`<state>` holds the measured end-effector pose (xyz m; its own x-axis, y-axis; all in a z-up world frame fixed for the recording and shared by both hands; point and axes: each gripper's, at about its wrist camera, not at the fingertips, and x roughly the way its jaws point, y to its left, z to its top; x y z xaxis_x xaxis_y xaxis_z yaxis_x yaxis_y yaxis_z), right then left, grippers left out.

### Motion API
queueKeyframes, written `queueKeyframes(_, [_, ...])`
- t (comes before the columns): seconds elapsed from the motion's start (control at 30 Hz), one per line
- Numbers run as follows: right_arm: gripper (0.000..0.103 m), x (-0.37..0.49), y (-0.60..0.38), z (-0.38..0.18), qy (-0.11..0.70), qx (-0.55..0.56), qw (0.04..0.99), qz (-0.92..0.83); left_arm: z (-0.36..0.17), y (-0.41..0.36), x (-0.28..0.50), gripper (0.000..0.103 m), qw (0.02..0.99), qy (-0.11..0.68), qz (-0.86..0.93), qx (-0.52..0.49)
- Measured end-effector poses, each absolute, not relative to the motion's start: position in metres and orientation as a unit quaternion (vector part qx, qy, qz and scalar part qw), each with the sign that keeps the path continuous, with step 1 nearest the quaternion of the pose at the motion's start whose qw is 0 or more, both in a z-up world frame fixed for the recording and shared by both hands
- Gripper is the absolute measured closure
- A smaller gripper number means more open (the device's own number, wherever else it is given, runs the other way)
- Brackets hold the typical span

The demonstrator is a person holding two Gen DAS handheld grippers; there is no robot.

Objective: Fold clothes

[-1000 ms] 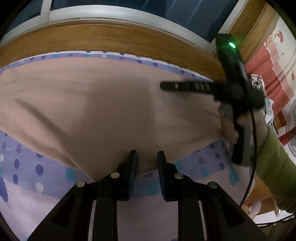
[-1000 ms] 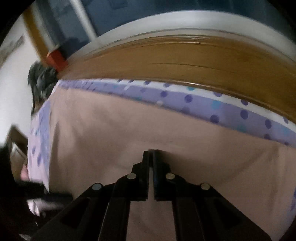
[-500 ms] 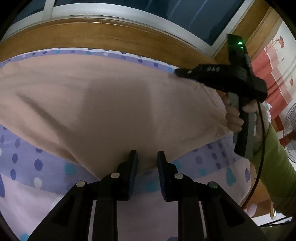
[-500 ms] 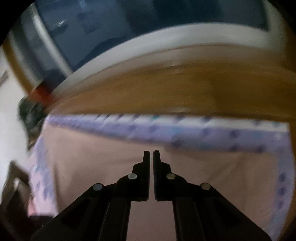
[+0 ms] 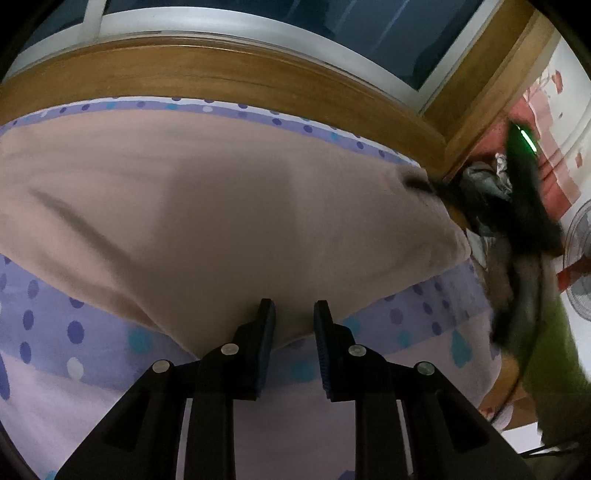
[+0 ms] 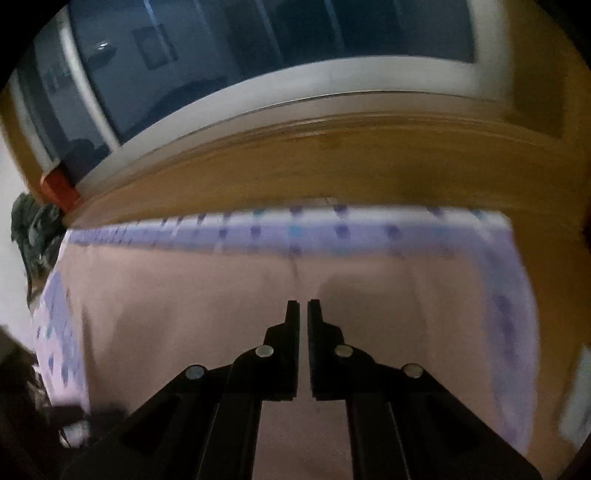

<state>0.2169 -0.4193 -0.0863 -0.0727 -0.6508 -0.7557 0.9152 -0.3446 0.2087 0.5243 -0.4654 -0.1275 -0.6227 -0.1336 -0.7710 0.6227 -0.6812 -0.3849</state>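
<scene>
A pale pink garment [image 5: 236, 206] lies spread flat on a purple dotted bedsheet [image 5: 55, 332]. My left gripper [image 5: 294, 314] hovers at the garment's near hem, open, with nothing pinched between its blue pads. My right gripper [image 5: 415, 181] shows as a blurred black shape at the garment's far right corner, held by a hand in a green sleeve [image 5: 554, 369]. In the right wrist view the right gripper [image 6: 303, 306] hangs above the pink garment [image 6: 207, 314]. Its jaws are opening from shut, with only a thin slit and nothing between them.
A wooden ledge [image 5: 221, 74] and a dark window [image 5: 332, 18] run along the far side of the bed. A heap of grey clothes [image 5: 484, 181], a fan [image 5: 580, 266] and red-patterned fabric [image 5: 535, 122] stand past the bed's right end.
The right gripper swept from over the garment's middle out to its far right corner and rose. Its view now takes in more of the bed and ledge. The left gripper stayed put.
</scene>
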Motion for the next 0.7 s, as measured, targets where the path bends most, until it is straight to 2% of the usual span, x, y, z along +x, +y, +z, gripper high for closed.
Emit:
queueKeyframes(0.07, [0.100,0.221,-0.388,-0.102,0.186,0.413,0.529,-0.718,-0.127,-0.465,0.524,0.081,0.225,0.330,-0.838,0.373])
queueKeyframes(0.23, [0.103,0.201,-0.355,-0.113,0.115,0.444,0.541,-0.705,-0.124,-0.465,0.521,0.081,0.223,0.316,-0.836,0.388])
queueKeyframes(0.33, [0.094,0.193,-0.345,-0.100,0.123,0.426,0.516,-0.733,-0.123,-0.466,0.519,0.079,0.224,0.319,-0.832,0.395])
queueKeyframes(0.4, [0.074,0.204,-0.346,-0.095,0.144,0.416,0.513,-0.737,-0.121,-0.468,0.522,0.077,0.225,0.337,-0.823,0.397])
queueKeyframes(0.47, [0.060,0.224,-0.342,-0.088,0.156,0.401,0.513,-0.743,-0.118,-0.469,0.530,0.068,0.223,0.353,-0.819,0.394])
queueKeyframes(0.7, [0.044,0.295,-0.335,-0.060,0.165,0.380,0.536,-0.736,-0.102,-0.473,0.577,0.066,0.260,0.340,-0.811,0.398])
